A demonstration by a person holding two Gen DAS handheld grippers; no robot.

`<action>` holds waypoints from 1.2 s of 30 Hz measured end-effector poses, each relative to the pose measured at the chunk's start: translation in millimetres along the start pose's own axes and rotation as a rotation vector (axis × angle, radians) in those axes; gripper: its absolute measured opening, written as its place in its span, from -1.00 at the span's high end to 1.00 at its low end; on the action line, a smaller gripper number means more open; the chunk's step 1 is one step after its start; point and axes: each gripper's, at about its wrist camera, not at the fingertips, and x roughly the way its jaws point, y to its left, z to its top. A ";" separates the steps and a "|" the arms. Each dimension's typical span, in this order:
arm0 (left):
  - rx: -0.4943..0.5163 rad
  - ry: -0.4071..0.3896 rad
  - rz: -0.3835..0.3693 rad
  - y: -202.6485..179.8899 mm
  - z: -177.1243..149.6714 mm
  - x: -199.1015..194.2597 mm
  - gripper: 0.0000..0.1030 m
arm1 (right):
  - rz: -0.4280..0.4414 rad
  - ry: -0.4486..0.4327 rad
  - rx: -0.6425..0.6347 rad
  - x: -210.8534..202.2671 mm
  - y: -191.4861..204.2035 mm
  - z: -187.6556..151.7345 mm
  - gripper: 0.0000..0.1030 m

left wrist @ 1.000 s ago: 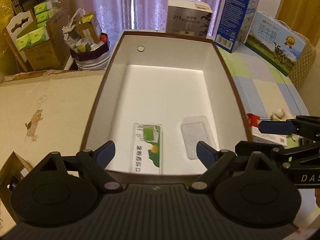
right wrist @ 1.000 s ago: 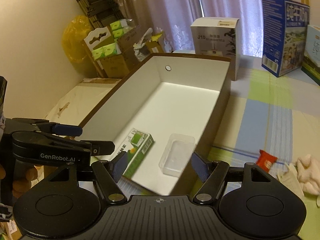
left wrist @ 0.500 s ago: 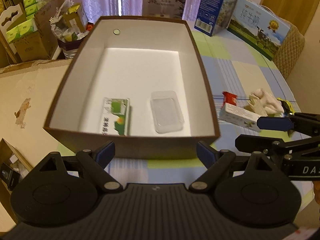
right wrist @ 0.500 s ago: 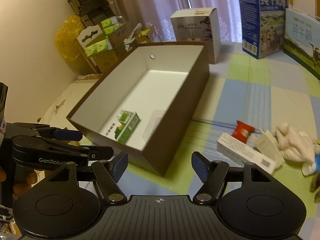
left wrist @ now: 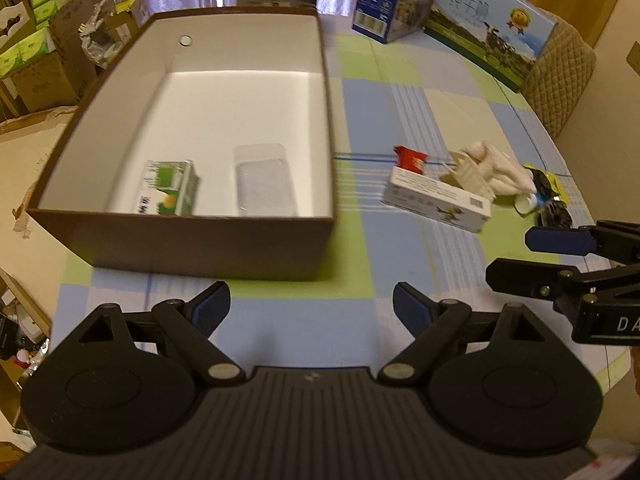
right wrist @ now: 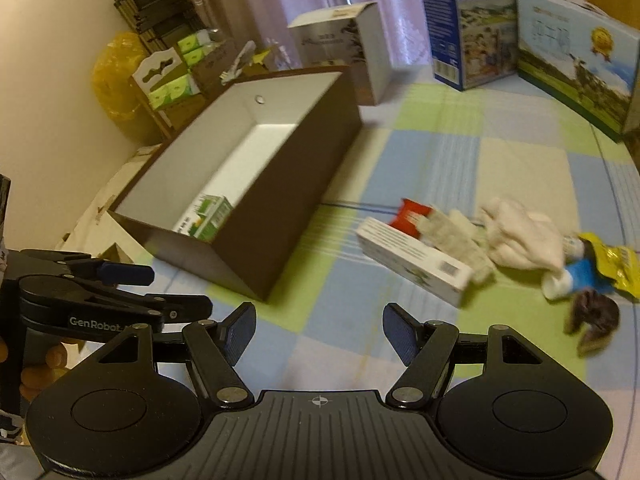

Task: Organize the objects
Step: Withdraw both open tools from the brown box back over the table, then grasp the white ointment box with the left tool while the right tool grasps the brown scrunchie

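A brown box with a white inside (left wrist: 192, 240) (right wrist: 280, 208) stands on the checked tablecloth. In it lie a green-and-white carton (left wrist: 168, 194) (right wrist: 208, 218) and a clear plastic tray (left wrist: 264, 182). To its right lies a loose pile: a long white box (left wrist: 436, 200) (right wrist: 412, 264), a red packet (left wrist: 410, 158) (right wrist: 412, 212), white gloves (left wrist: 488, 170) (right wrist: 520, 236), a blue-and-white bottle (right wrist: 572, 276), a yellow packet (right wrist: 612, 260) and a dark brown item (right wrist: 592, 316). My left gripper (left wrist: 312, 308) is open and empty in front of the box. My right gripper (right wrist: 316, 328) is open and empty, short of the pile.
A grey carton (right wrist: 344, 52), a blue carton (right wrist: 480, 20) and a milk gift box (left wrist: 492, 28) (right wrist: 576, 60) stand at the table's far side. Cardboard boxes with green packs (left wrist: 36, 52) sit off the table at left. The table's round edge (left wrist: 600, 364) runs close on the right.
Both grippers have pulled back and up from over the box and swung right. The pile of loose items has come into view. Both stay open and empty.
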 end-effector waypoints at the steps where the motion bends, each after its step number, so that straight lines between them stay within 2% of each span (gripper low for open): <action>1: 0.001 0.003 -0.001 -4.6 -1.0 1.1 -0.68 | -0.002 0.002 0.003 -2.2 -3.8 -2.2 -0.31; 13: 0.041 0.022 -0.008 -54.3 -3.9 9.0 -0.68 | -0.038 0.006 0.055 -25.6 -49.4 -21.3 -0.31; 22: 0.076 0.029 -0.014 -92.0 0.6 20.0 -0.68 | -0.099 -0.004 0.113 -39.2 -84.6 -32.2 -0.31; 31: 0.081 0.037 -0.016 -114.7 7.0 36.6 -0.69 | -0.208 -0.039 0.155 -41.6 -127.4 -42.1 -0.31; 36: 0.053 0.031 -0.018 -122.1 13.9 50.0 -0.73 | -0.282 -0.063 0.133 -34.7 -154.4 -44.6 -0.31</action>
